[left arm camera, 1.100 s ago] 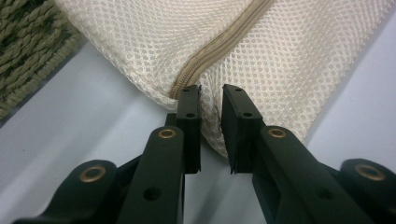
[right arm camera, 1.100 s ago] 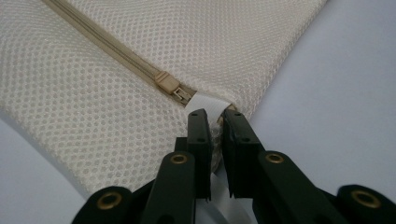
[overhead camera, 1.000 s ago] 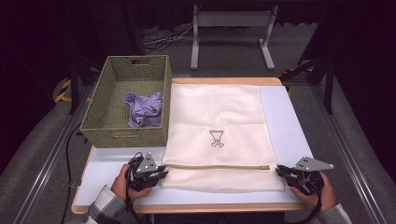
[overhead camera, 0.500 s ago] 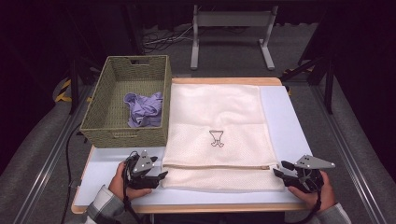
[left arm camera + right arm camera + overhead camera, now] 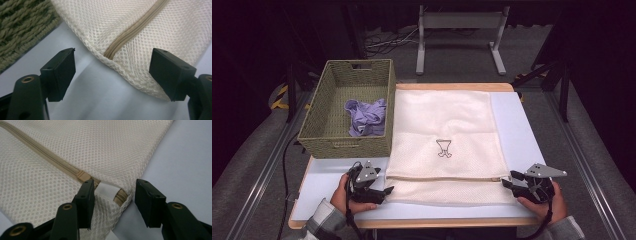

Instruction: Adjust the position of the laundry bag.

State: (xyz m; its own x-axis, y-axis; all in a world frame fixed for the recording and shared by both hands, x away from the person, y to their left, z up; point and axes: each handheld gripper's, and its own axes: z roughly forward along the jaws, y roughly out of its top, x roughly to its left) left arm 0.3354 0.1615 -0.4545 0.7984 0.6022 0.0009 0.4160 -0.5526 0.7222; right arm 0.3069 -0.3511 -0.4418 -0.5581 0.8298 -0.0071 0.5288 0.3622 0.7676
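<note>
The cream mesh laundry bag (image 5: 444,150) lies flat on the pale bench (image 5: 517,125), its zipper (image 5: 444,178) running across it near the edge closest to the person, and the work in hand looks like getting that zipper open. Just left of the bag stands the woven basket (image 5: 314,125) holding a crumpled lilac garment (image 5: 366,116). At the bag's right near corner the right hand-held gripper (image 5: 113,200) has its jaws partly spread, having just opened, and they straddle the zipper's end, where a white fabric tab (image 5: 106,191) covers the slider; the pads press on nothing yet. At the bag's left near corner the left hand-held gripper (image 5: 112,72) stands wide, its jaws having just been opening, with the closed end of the zipper and the bag's rounded corner lying between them but untouched. To do this step well, the right gripper would best ease forward until the tab or the pull beneath it sits squarely between the pads, then close on it alone and not on a fold of mesh, which would likely jam the slider. The left gripper would do well to pinch the seam at the bag's left corner and hold it down, keeping the zipper line taut and straight. Then a steady pull along the bag's near edge, low to the bench, should run cleanly.
</note>
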